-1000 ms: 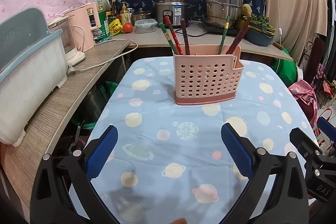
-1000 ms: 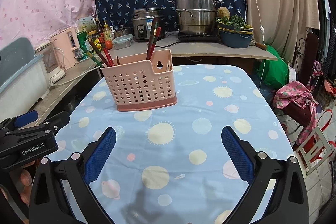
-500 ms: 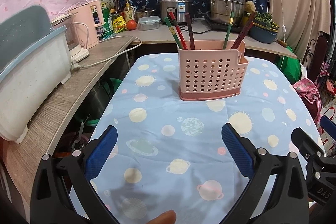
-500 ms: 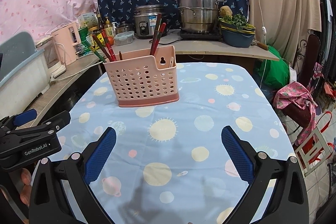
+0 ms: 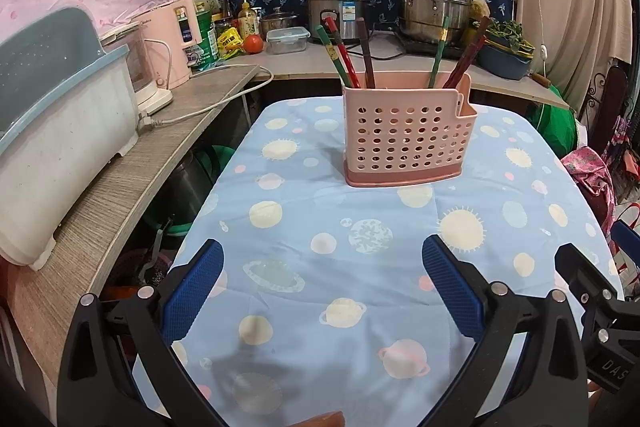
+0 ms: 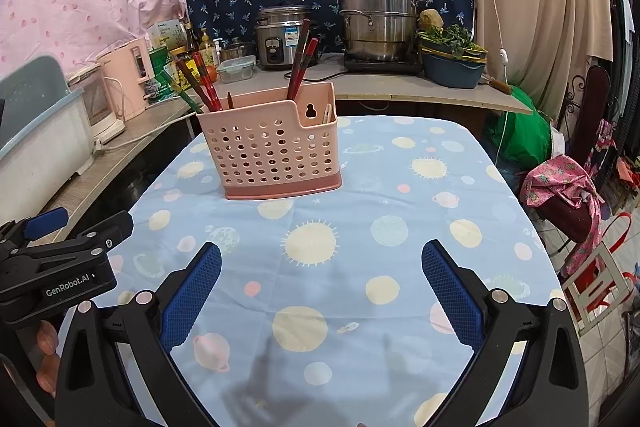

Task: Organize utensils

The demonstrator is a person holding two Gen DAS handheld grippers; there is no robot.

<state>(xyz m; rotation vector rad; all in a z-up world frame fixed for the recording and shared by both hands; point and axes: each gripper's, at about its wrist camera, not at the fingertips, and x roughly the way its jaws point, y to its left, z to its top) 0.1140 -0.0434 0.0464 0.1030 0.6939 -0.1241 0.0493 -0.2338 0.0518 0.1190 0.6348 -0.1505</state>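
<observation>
A pink perforated utensil holder (image 5: 408,135) (image 6: 272,147) stands upright on the blue planet-print tablecloth (image 5: 360,267) (image 6: 360,227). Several red, green and brown chopsticks (image 5: 344,55) (image 6: 302,59) lean out of its top, grouped at its two ends. My left gripper (image 5: 322,287) hovers open over the cloth, well short of the holder, nothing between its blue pads. My right gripper (image 6: 320,287) is also open and empty, with the holder ahead to the left. Each gripper's black body shows at the other view's edge.
A wooden counter (image 5: 120,187) runs along the left with a grey-white dish bin (image 5: 60,131), a pink kettle (image 5: 168,39) and a cord. The back counter holds a rice cooker (image 5: 338,11), steel steamer pot (image 5: 436,3) and a bowl of greens (image 6: 452,63). A pink bag (image 6: 560,195) sits right of the table.
Both views have drawn back and risen slightly, so the holder sits a little lower and nearer centre. Both grippers stay open and empty.
</observation>
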